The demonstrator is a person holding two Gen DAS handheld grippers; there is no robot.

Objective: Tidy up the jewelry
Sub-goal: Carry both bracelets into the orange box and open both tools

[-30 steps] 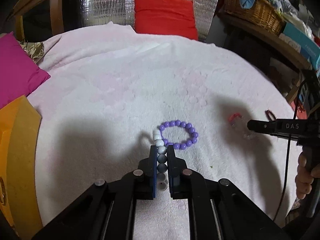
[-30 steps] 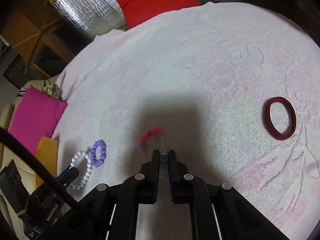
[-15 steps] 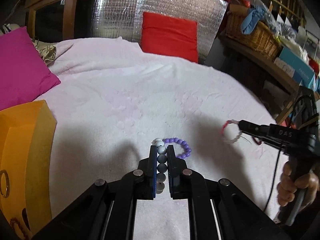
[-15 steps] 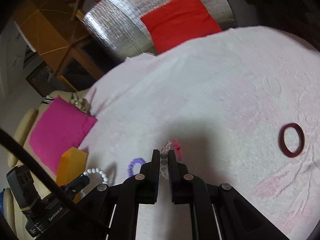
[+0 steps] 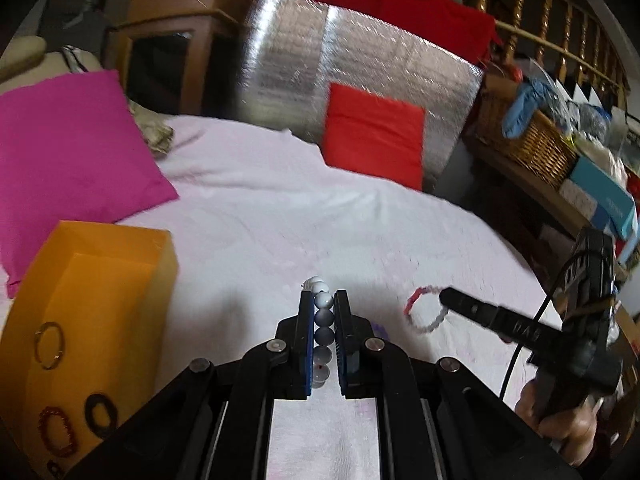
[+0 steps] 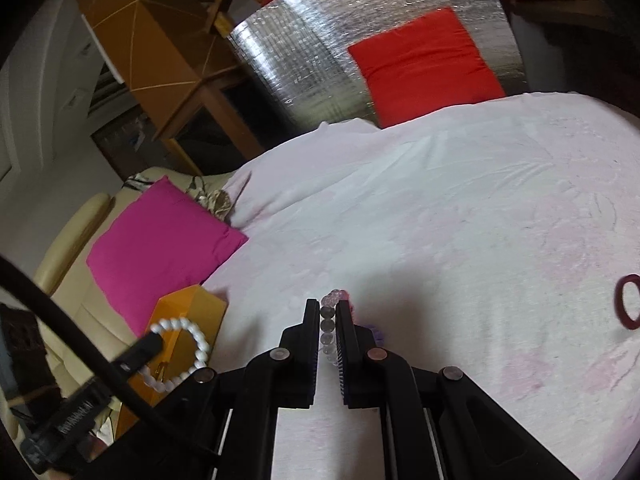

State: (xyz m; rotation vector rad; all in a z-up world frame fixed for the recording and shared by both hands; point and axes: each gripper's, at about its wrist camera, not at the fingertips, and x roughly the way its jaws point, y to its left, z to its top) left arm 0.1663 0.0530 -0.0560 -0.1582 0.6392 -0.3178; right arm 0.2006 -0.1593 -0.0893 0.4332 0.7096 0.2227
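The left gripper [image 5: 323, 336] has its jaws squeezed narrow on a white and grey bead bracelet [image 5: 322, 320]. A row of beads sits between the jaws and the rest of the loop sticks out past the tips. It is held up in the air, off the bed [image 5: 304, 224], likely so the beads do not drag on the pink cover.

Off to the left of these jaws, close by, is the orange box [image 5: 100, 280]. A gold ring [image 5: 49, 345], a dark ring [image 5: 100, 414] and a red bead bracelet [image 5: 56, 430] already lie inside it. I think the box is where the jewelry should go, so the white bracelet looks about ready to be moved over it and dropped in.

The right gripper [image 6: 329, 328] has its jaws shut narrow too, on a clear and red bead bracelet [image 6: 335, 300]. Clear beads line up between the jaws, and the red part peeks out just past the tips on the right. In the left view this bracelet hangs as a small loop from the tip of the right gripper, above the bed.

A purple bead bracelet [image 6: 376, 332] pokes out just behind the right side of the right jaws; it seems to lie on the bed. A dark red ring [image 6: 630, 302] lies well to the right of them. These two seem still to be waiting to be picked up.
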